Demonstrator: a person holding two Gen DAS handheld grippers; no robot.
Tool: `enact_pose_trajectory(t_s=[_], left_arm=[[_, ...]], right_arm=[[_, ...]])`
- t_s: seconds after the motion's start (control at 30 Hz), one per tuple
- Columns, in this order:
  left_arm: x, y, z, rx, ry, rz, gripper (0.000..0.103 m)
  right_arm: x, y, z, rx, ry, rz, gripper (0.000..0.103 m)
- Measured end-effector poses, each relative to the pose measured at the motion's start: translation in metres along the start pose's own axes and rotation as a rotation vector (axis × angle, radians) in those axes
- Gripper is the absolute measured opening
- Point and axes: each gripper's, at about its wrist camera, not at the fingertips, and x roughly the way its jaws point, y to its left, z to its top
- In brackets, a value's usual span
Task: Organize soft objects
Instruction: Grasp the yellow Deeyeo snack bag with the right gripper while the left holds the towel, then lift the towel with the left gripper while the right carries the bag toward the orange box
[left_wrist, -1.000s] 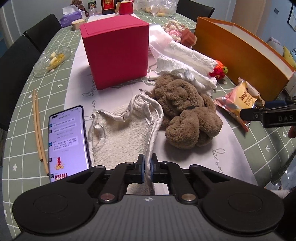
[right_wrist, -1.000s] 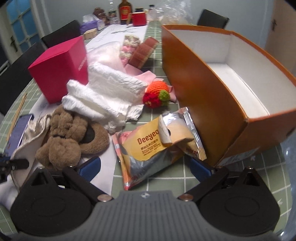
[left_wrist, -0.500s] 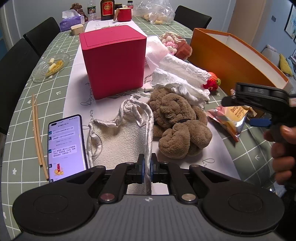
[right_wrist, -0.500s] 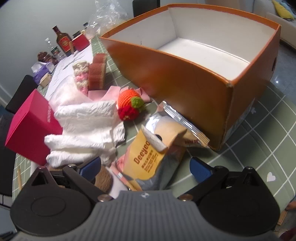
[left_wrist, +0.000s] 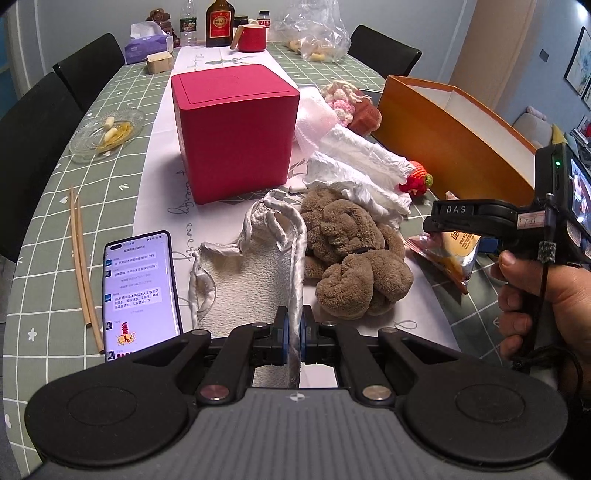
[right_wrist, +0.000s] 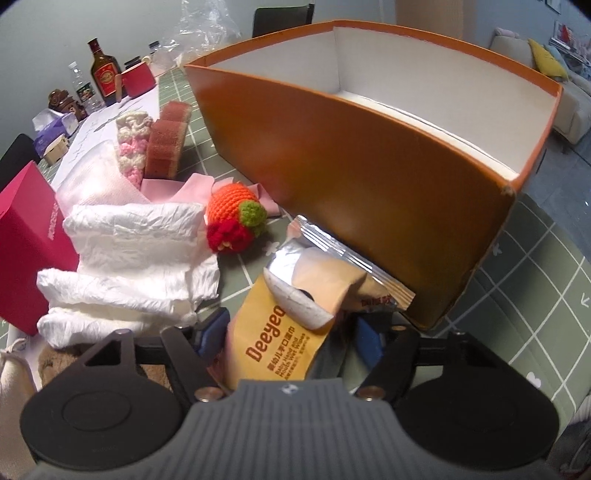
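My left gripper is shut on the silvery edge band of a cream terry cloth that lies on the white runner. A brown plush toy lies just right of it. My right gripper is open, its blue pads on either side of a yellow and silver Deeyeo wet-wipes pack; it also shows in the left wrist view. White crumpled diapers, a crocheted orange strawberry, a pink-white crochet piece and a brown sponge lie beyond. The orange box stands open on the right.
A red cube box stands mid-table. A phone and chopsticks lie on the left, beside a glass dish. Bottles, a red mug, a tissue box and a plastic bag stand at the far end. Black chairs surround the table.
My right gripper has dropped forward over the wipes pack, and its jaws have narrowed around it. My left gripper has stayed shut on the cloth edge, lifted slightly.
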Motion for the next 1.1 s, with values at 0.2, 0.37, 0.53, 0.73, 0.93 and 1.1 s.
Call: enact_pose_trajectory(t_s=[0.2, 0.37, 0.53, 0.73, 0.93, 1.1], left_arm=[[-0.003, -0.002, 0.001, 0.004, -0.011, -0.003, 0.006], [-0.01, -0.003, 0.006, 0.004, -0.04, -0.006, 0.006], [-0.014, -0.003, 0.012, -0.003, -0.053, -0.019, 0.006], [-0.02, -0.005, 0.023, -0.004, -0.071, -0.048, 0.006], [-0.028, -0.016, 0.042, 0.008, -0.072, -0.066, 0.006], [-0.043, -0.035, 0.071, 0.035, -0.097, -0.076, 0.006]], right_arm=[[-0.009, -0.003, -0.002, -0.049, 0.016, 0.051, 0.057], [-0.021, -0.006, -0.003, -0.086, 0.026, 0.115, 0.048], [-0.036, -0.005, 0.0, -0.143, 0.024, 0.185, 0.047], [-0.052, 0.0, 0.015, -0.244, 0.054, 0.266, 0.047], [-0.069, -0.003, 0.042, -0.32, 0.066, 0.352, 0.047], [-0.085, -0.011, 0.072, -0.355, 0.051, 0.417, 0.047]])
